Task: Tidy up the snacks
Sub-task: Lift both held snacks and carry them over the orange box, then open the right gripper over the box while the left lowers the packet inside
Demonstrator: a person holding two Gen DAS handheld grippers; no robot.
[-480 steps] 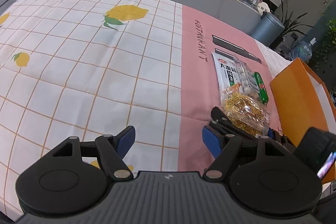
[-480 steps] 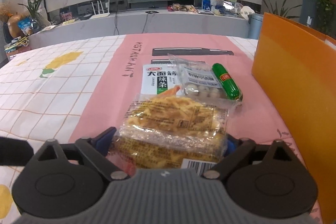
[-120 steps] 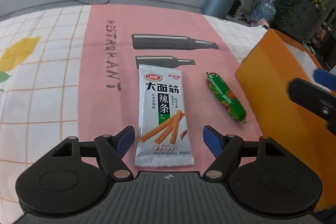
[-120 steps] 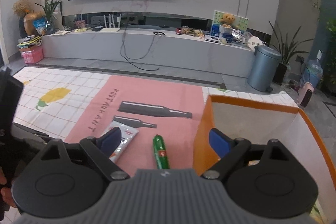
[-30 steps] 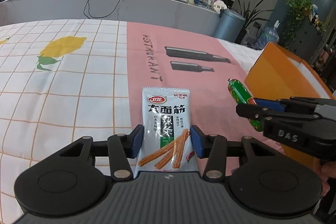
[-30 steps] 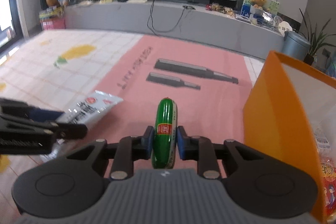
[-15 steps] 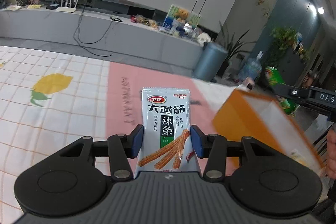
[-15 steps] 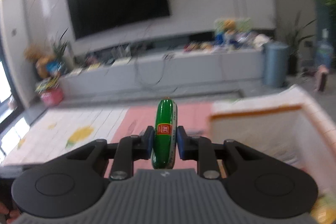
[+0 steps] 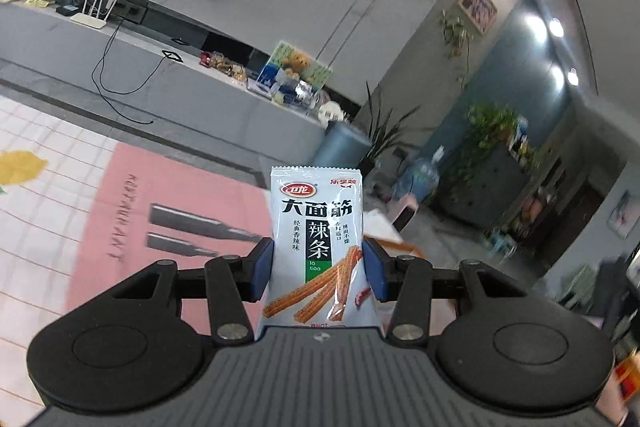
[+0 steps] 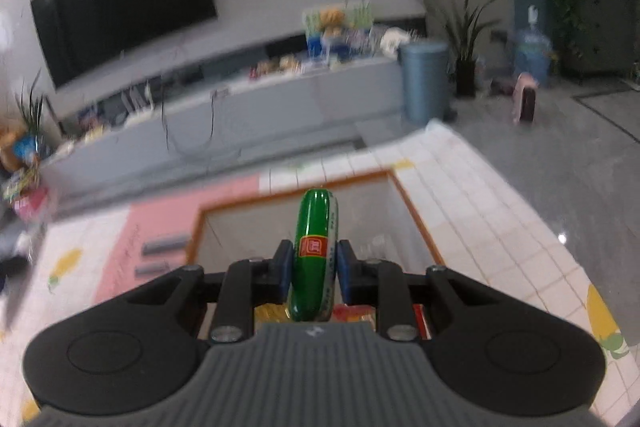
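Note:
My left gripper is shut on a white spicy-strip snack packet and holds it upright, high above the table. My right gripper is shut on a green sausage and holds it above the open orange box. Snack packs lie inside the box below the sausage. In the left wrist view only an orange corner of the box shows past the packet.
The table wears a cloth with white checks, lemons and a pink panel printed with bottles. Beyond the table stand a grey TV bench, a blue-grey bin and potted plants.
Both grippers have risen from the table with their snacks. The right gripper has moved over the orange box; the left view has tilted up toward the room.

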